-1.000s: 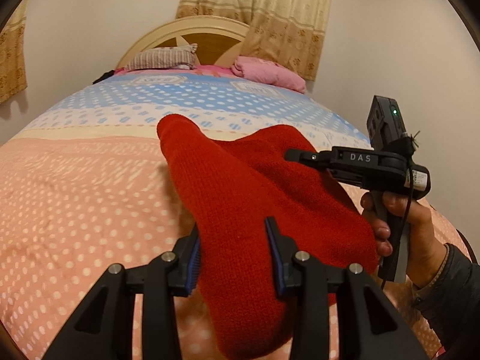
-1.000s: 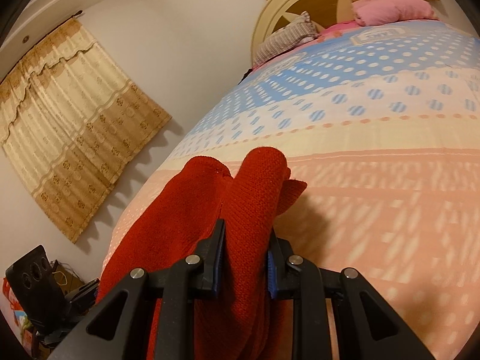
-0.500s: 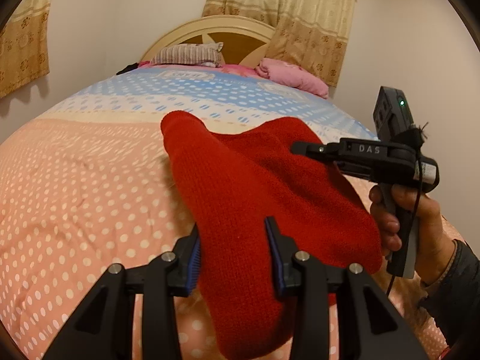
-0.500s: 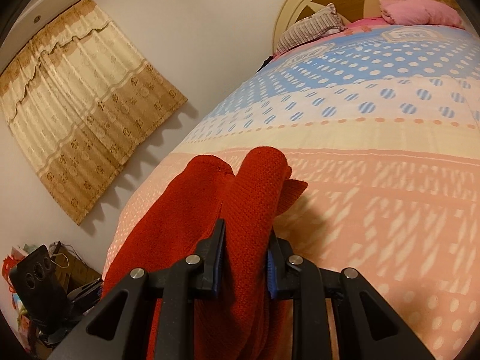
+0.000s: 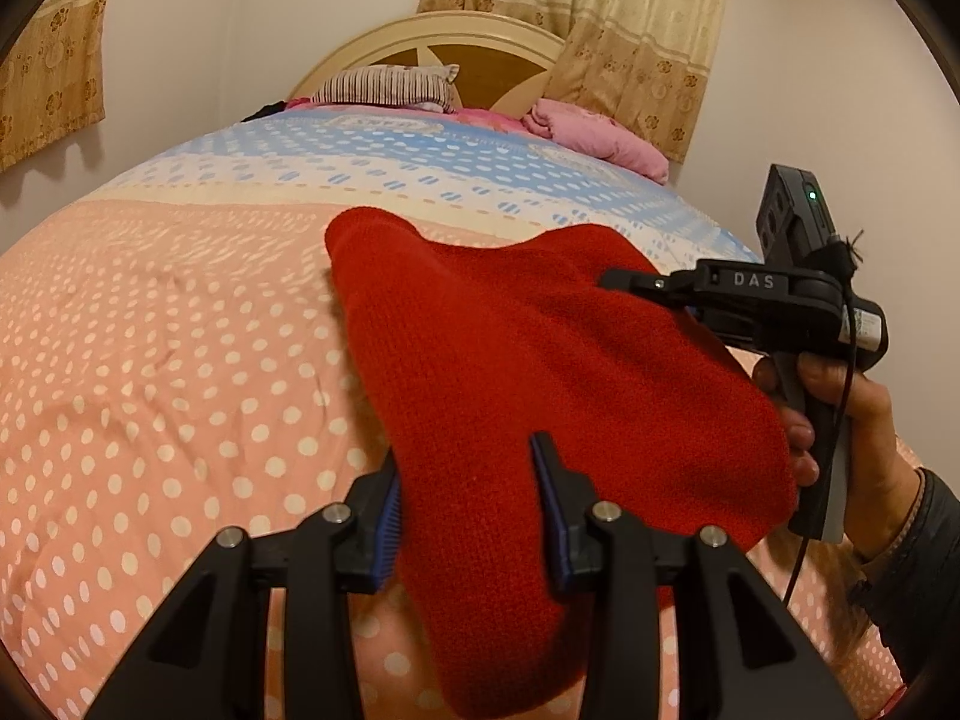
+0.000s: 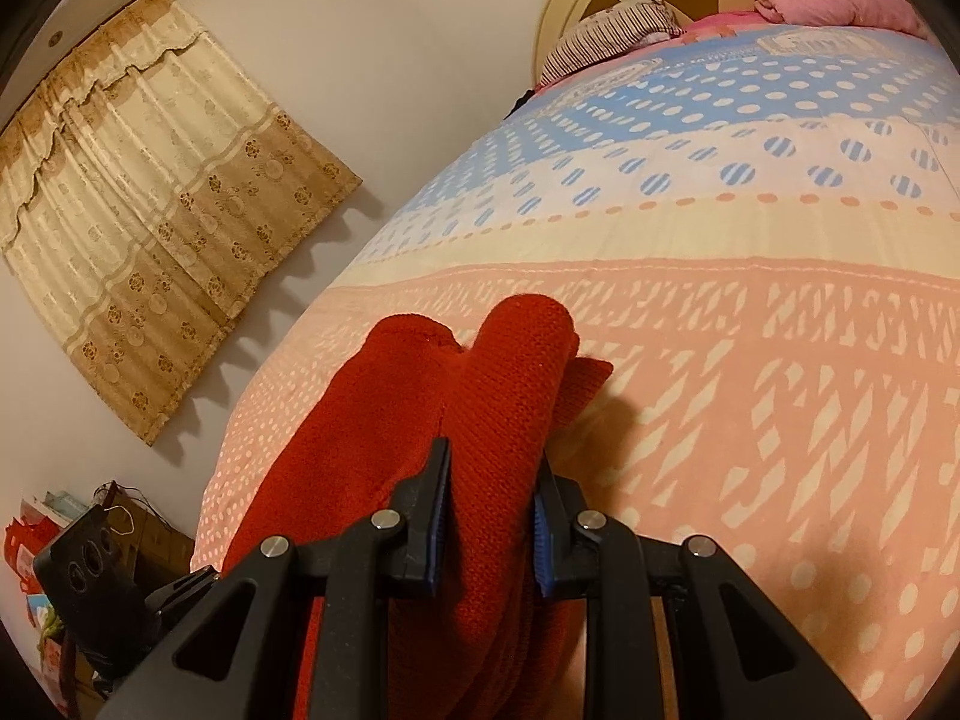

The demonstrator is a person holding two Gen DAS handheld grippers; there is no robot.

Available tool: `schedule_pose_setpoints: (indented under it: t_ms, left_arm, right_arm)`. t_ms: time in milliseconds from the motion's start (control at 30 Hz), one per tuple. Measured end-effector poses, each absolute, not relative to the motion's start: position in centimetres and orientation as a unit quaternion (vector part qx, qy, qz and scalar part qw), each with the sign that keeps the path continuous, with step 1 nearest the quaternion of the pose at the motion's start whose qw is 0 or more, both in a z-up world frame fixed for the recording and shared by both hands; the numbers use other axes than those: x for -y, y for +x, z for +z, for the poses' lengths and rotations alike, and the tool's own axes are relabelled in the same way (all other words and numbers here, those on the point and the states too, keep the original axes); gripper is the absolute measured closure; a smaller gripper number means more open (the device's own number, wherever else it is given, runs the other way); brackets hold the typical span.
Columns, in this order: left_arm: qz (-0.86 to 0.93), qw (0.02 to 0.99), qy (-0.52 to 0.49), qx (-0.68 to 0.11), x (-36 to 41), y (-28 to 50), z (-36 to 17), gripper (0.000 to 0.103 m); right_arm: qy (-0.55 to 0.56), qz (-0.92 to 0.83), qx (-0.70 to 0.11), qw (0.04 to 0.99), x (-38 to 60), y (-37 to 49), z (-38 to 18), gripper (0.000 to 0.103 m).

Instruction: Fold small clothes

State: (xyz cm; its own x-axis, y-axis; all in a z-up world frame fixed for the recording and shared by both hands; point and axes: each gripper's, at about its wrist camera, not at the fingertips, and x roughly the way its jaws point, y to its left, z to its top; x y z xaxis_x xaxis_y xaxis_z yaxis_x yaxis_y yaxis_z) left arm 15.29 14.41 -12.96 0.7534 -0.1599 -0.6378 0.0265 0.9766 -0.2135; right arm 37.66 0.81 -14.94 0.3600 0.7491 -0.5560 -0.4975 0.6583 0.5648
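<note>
**Red knit carried lower over the foot of the bed**

Since a second ago both hands have sunk a little and drifted forward, so the headboard (image 5: 432,42) and the curtains (image 5: 636,30) now sit lower and fuller in the left camera's view, while the garment hangs between the grippers just as it did.

The left gripper (image 5: 468,504) is clenched on a thick fold of the red knitted garment (image 5: 540,360), its blue pads pressed into the wool on both sides. The right gripper (image 6: 489,480) pinches another bunched fold of the same knit, jaws drawn close with the cloth squeezed tight between them. In the left view the person's right hand (image 5: 840,420) wraps the handle of that second tool, a dark sleeve (image 5: 924,570) at the wrist.

The garment is held up over the pink, dotted part of the bedspread (image 5: 150,390), near the foot edge of the bed; its far rounded end points toward the blue band. Whether its lower edge touches the cover I cannot quite tell. At the head edge lie a striped pillow (image 5: 387,87) and a pink bundle (image 5: 594,135). Beside the bed's left edge, a cluttered floor corner (image 6: 54,540) shows dimly.
</note>
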Motion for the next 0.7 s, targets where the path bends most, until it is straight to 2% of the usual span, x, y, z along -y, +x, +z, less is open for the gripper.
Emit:
schedule_pose_setpoints:
  t_ms: [100,200,367,467,700]
  left_arm:
    - [-0.049,0.932,-0.094,-0.348,-14.3,15.2,-13.0,0.059]
    - [-0.037,0.932,-0.09,-0.348,-14.3,15.1,-13.1,0.051]
    - [-0.031,0.933,-0.087,-0.348,-14.1,15.1,-13.1,0.048]
    - [-0.017,0.935,-0.077,-0.345,-14.1,15.1,-13.1,0.038]
    - [-0.014,0.936,-0.07,-0.345,-14.2,15.1,-13.2,0.031]
  right_arm:
    - [0.156,0.381,-0.417,0.81,-0.6,37.6,-15.3,0.08]
    - [0.155,0.373,-0.421,0.812,-0.7,37.7,-15.6,0.08]
    - [0.145,0.356,-0.43,0.817,-1.0,37.9,-15.8,0.079]
    - [0.139,0.345,-0.441,0.817,-1.0,38.1,-16.3,0.079]
    - [0.144,0.333,-0.452,0.815,-0.5,38.2,-17.2,0.079]
